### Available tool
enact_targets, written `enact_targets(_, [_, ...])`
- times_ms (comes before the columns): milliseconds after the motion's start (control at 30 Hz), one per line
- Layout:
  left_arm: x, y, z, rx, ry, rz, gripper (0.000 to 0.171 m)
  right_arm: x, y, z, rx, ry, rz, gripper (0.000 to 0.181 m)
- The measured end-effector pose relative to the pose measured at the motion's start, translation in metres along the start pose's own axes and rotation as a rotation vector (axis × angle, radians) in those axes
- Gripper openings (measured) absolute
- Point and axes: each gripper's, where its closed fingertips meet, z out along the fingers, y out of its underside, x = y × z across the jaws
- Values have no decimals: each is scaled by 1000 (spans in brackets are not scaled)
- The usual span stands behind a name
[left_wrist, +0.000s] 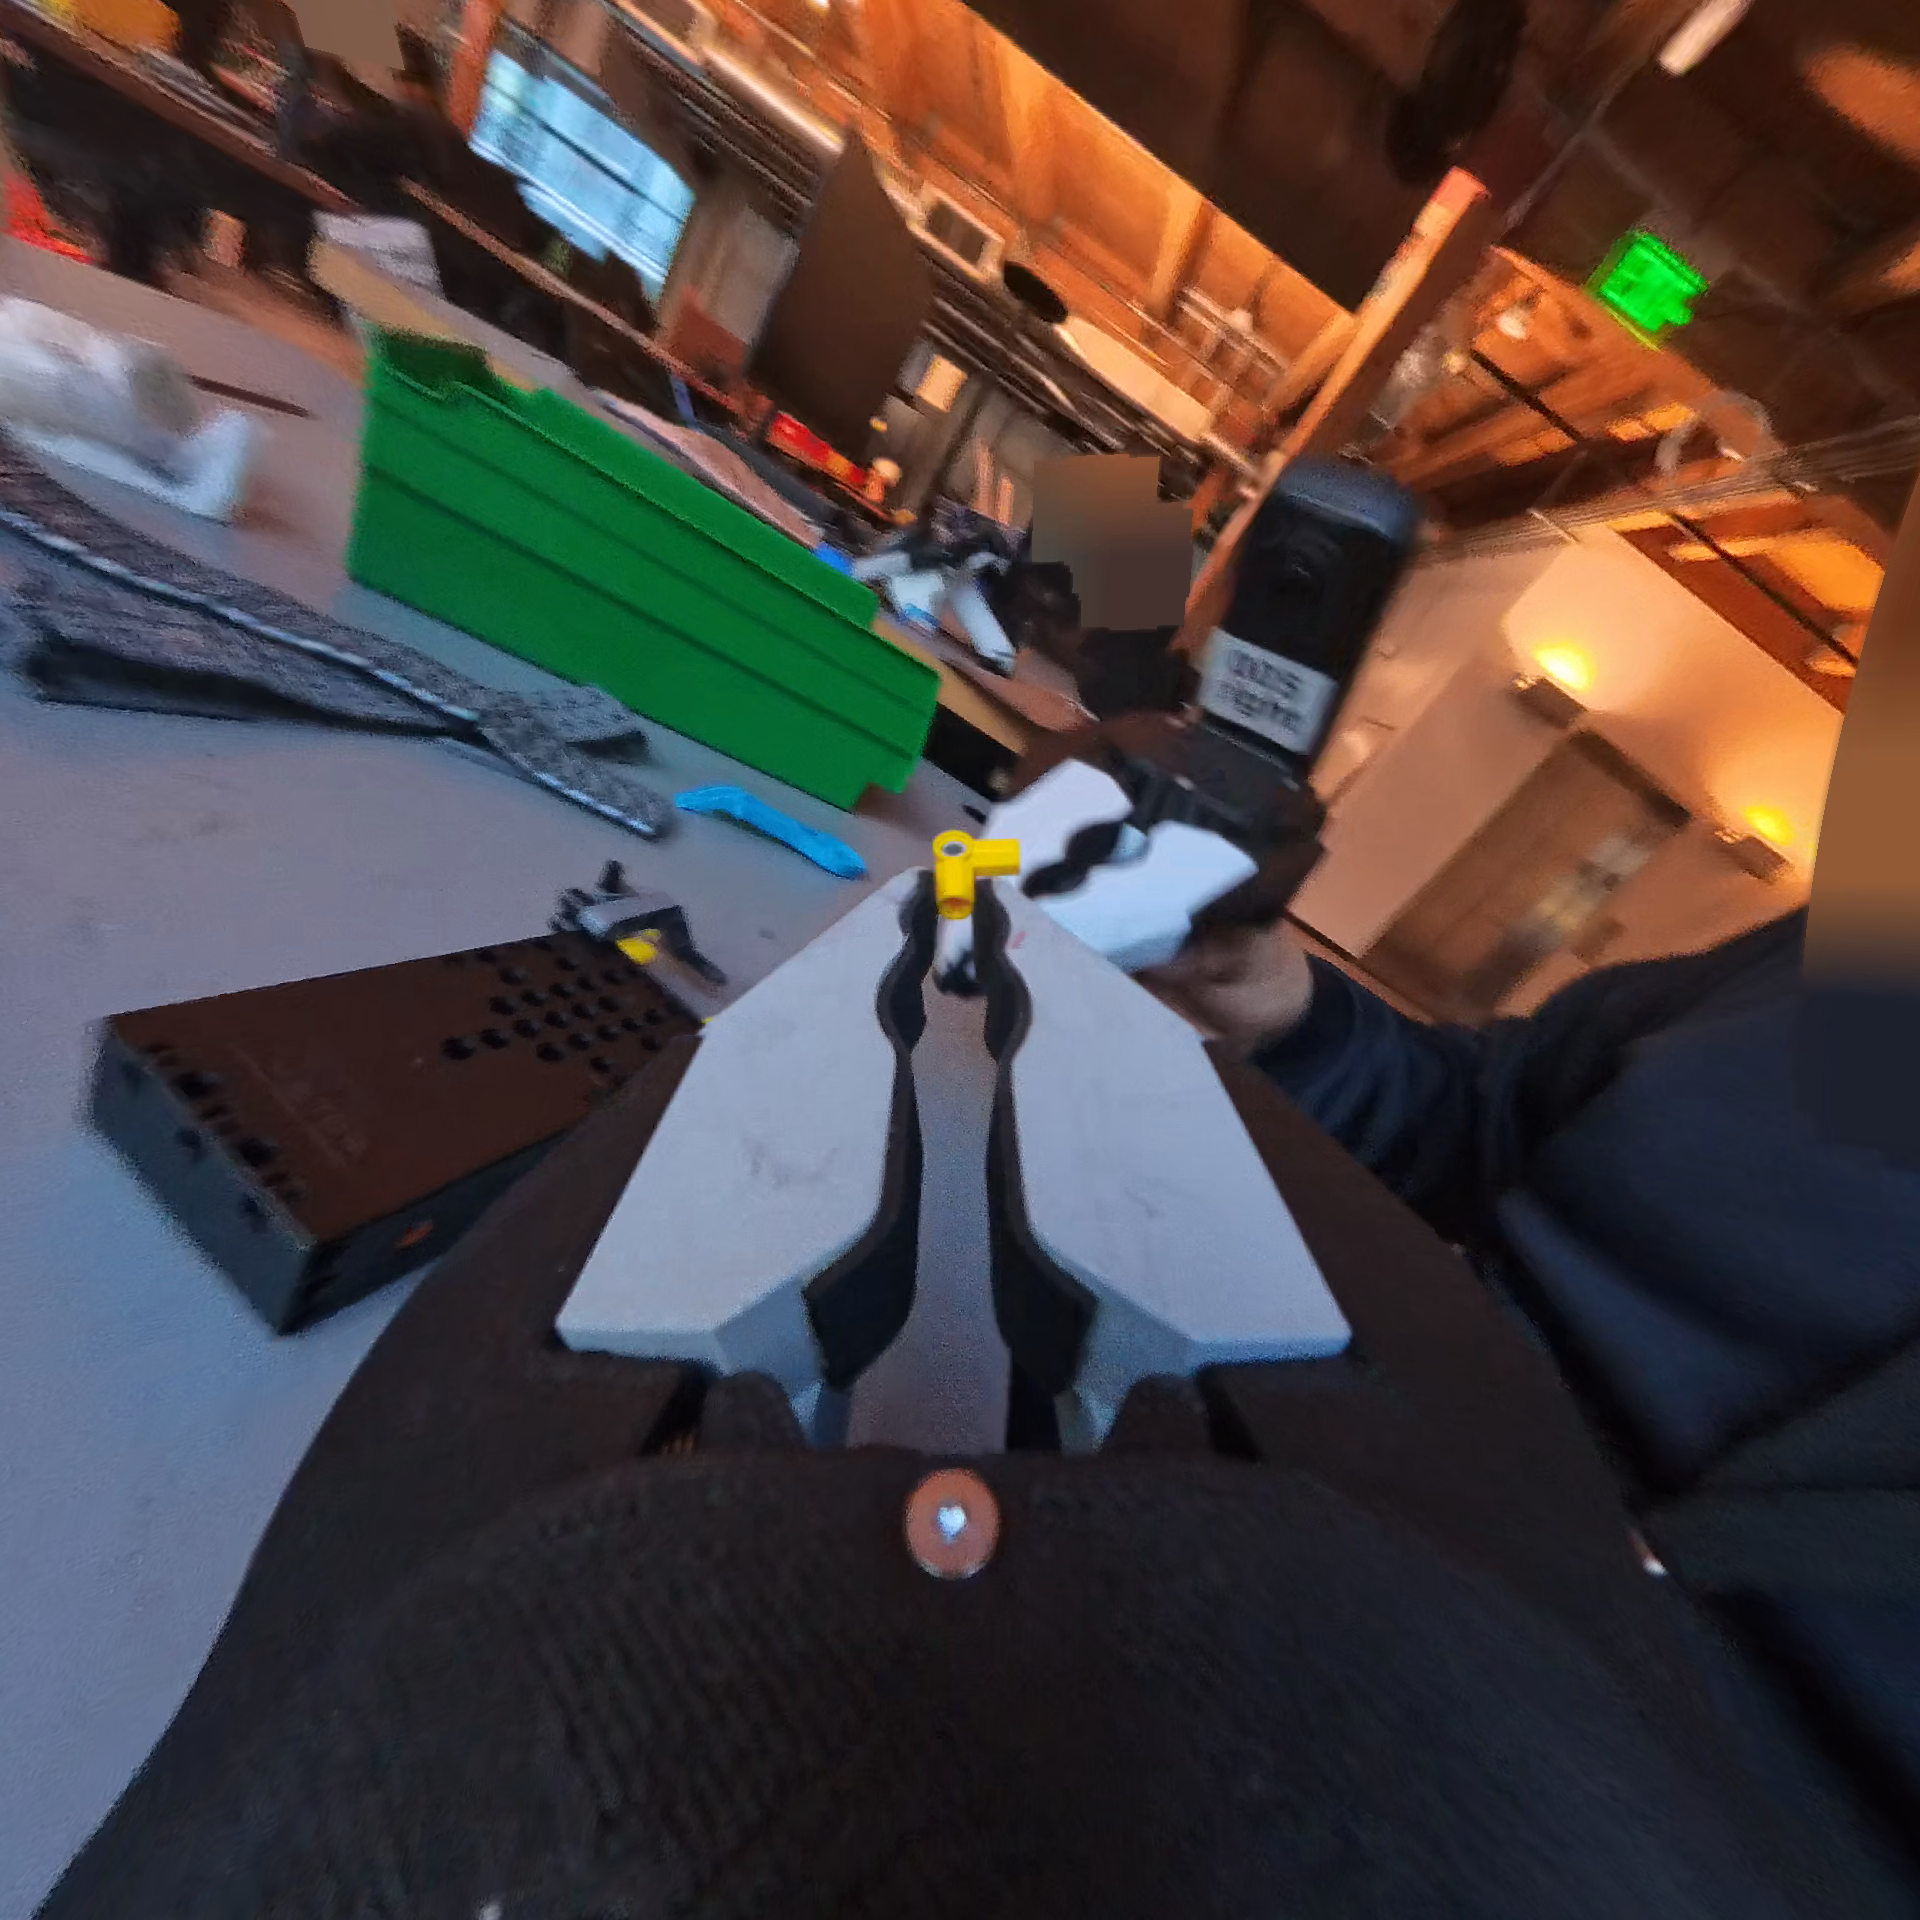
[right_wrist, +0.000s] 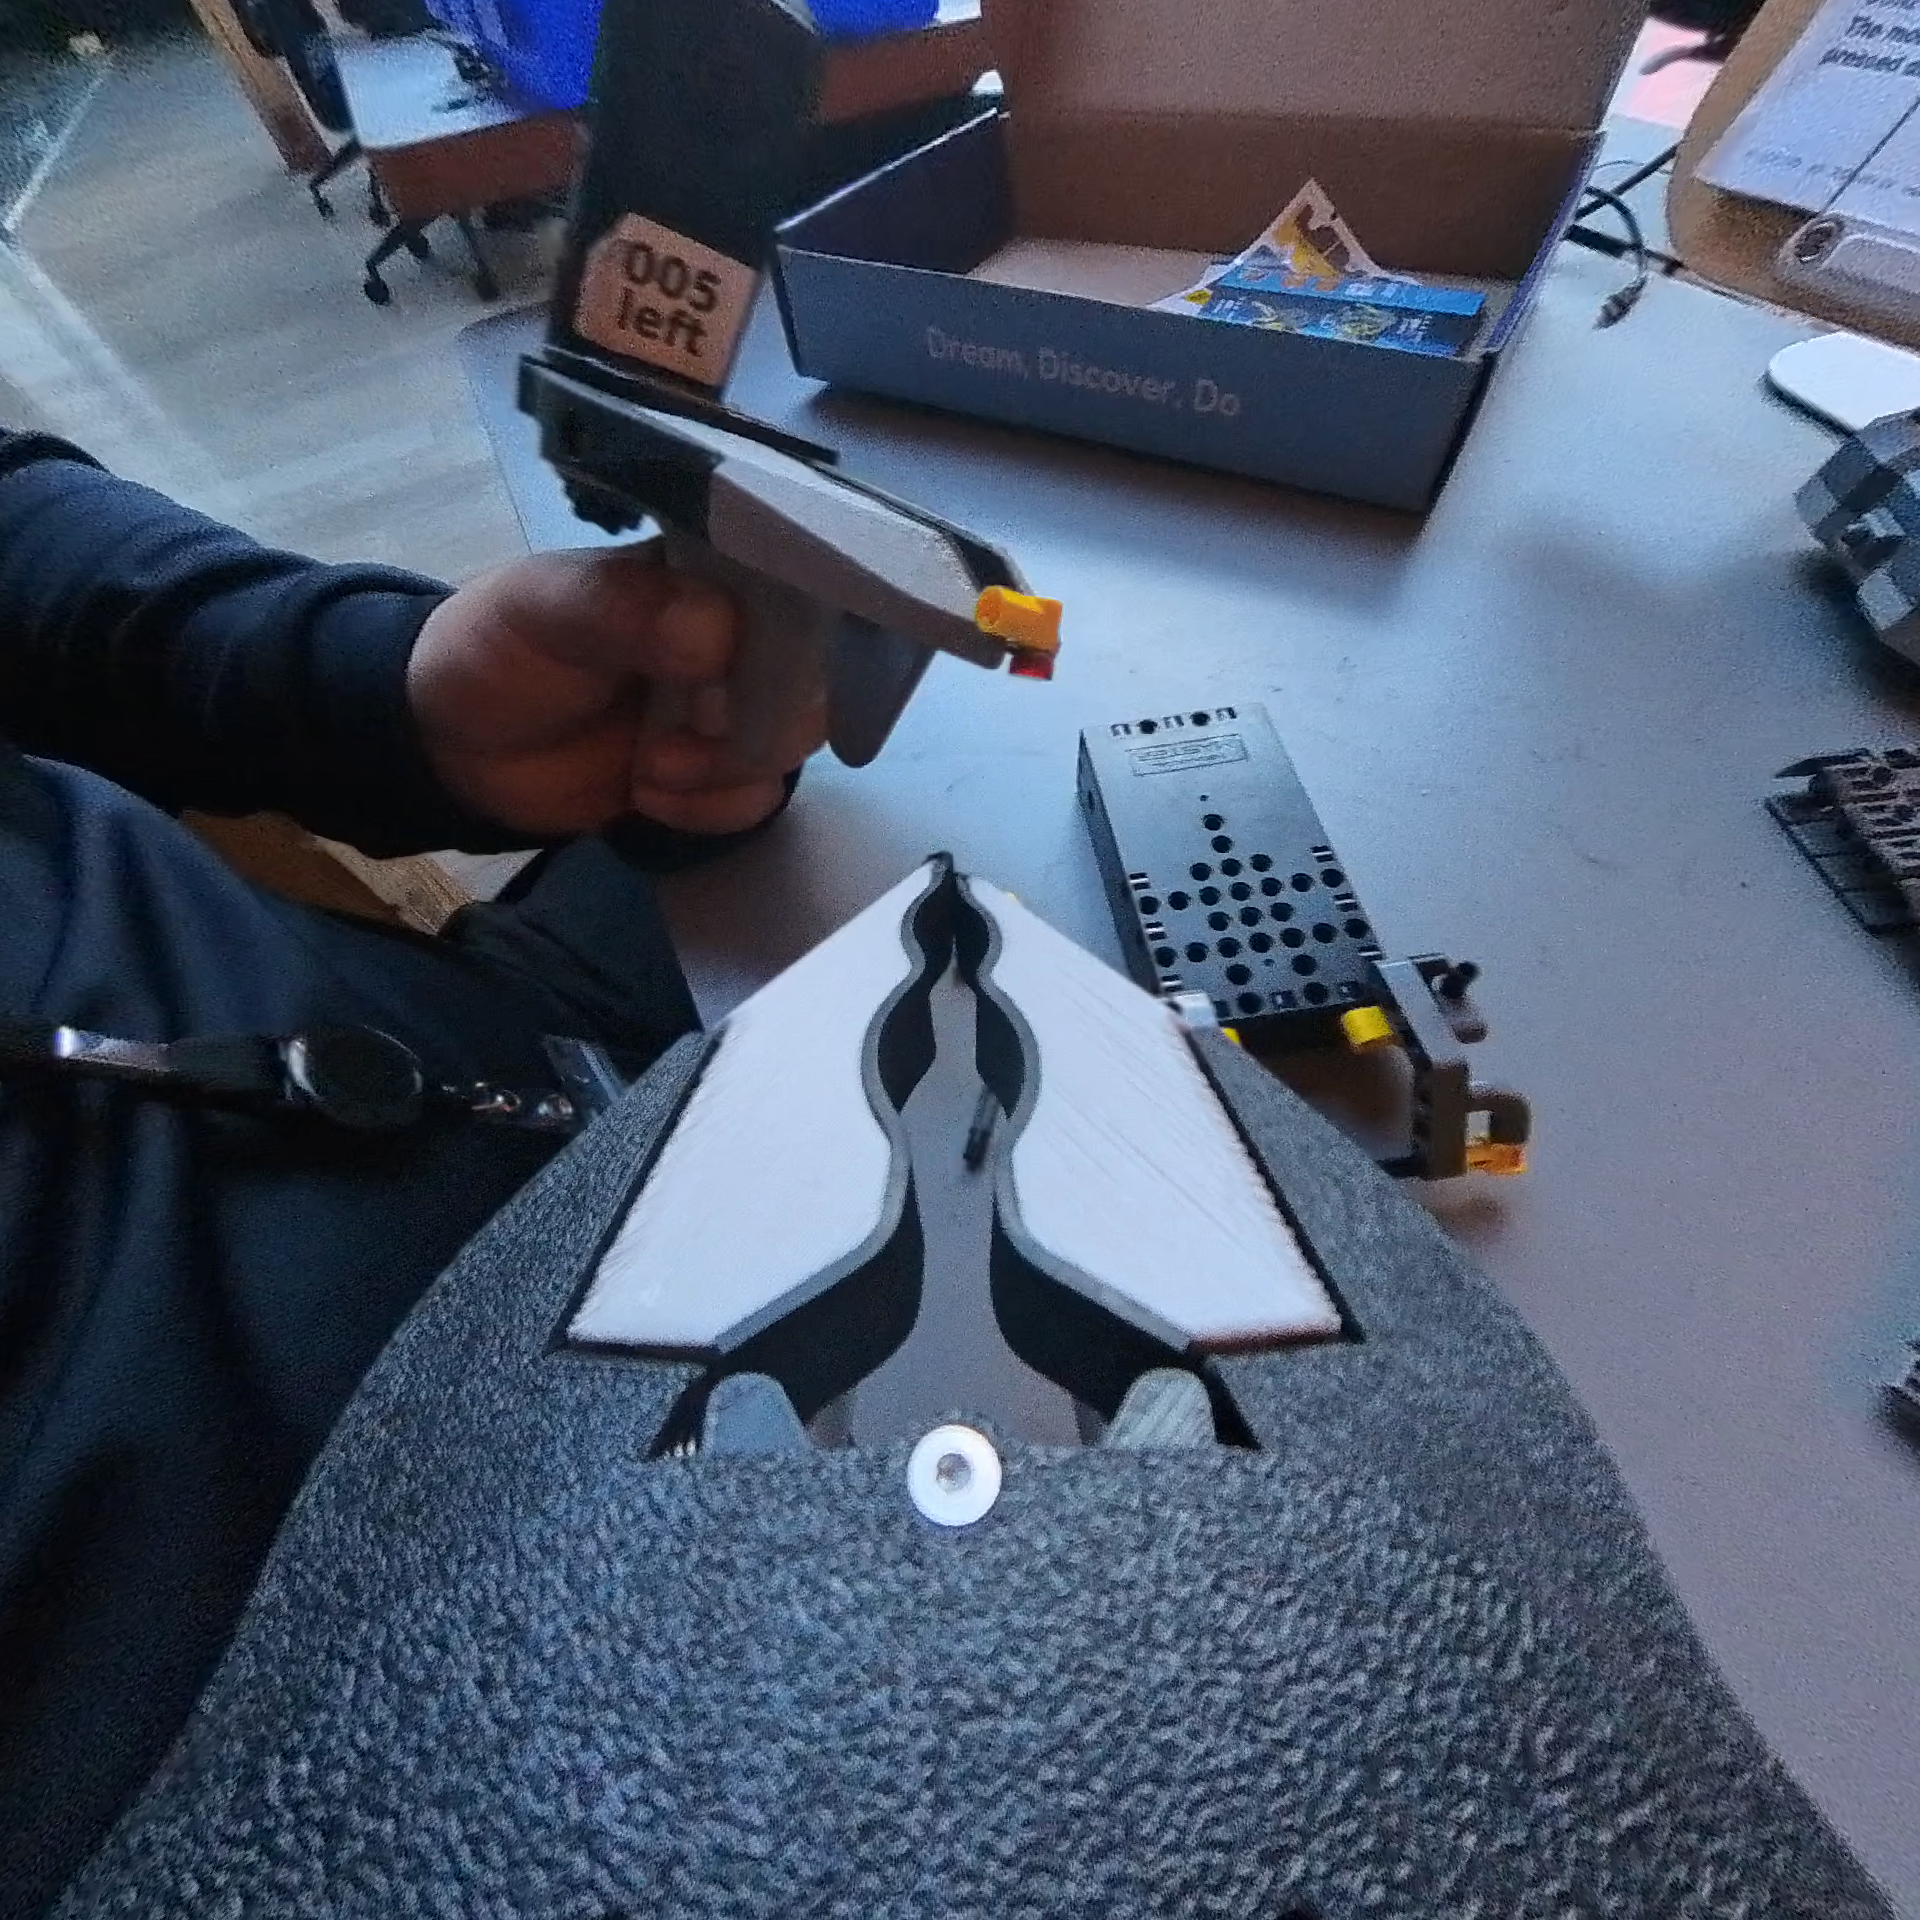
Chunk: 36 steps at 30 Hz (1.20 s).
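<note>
Above the grey table (right_wrist: 1351, 582), the left gripper (left_wrist: 961, 883) is clamped on a small yellow connector piece (left_wrist: 966, 868) at its fingertips, held clear of the surface; the right wrist view shows the same piece (right_wrist: 1018, 618) from the side, with a small red part (right_wrist: 1031, 667) under it that the left view hardly shows, and the person's hand (right_wrist: 613, 686) on the handle; the right gripper (right_wrist: 951, 883) has its tips pressed together, with nothing visible between them, and sits just beyond the left one (left_wrist: 1122, 873); a black perforated box (right_wrist: 1236, 883) lies flat on the table with a small grey and yellow assembly (right_wrist: 1444, 1049) touching one end; only the left view shows the green bin (left_wrist: 623, 582) and blue strip (left_wrist: 769, 826); only the right shows the open blue carton (right_wrist: 1122, 364).
</note>
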Motion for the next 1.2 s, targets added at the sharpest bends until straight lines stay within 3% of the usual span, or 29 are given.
enact_targets(100, [-4, -2, -3, 6, 37, -85, 5, 1, 3, 2, 8, 6, 44, 0])
enact_targets(167, [-2, 1, 0, -18, 82, -138, 5, 7, -10, -2, 101, -4, 105, 0])
enact_targets(300, [5, 4, 3, -43, 125, -132, 5, 5, -35, -13, 267, -146, 254, 6])
enact_targets(600, [18, 2, 4, -10, 189, -90, 5, -9, -41, -16, 374, -419, 479, 7])
enact_targets(900, [24, -2, 3, 32, 204, -37, 5, -12, -46, -18, 470, -576, 647, 5])
enact_targets(1067, [23, -1, 3, 18, 187, -21, 5, -12, -39, -15, 404, -449, 500, 4])
enact_targets(1200, [19, 6, 3, -51, 106, 113, 4, -11, -30, -13, 278, -321, 327, 4])
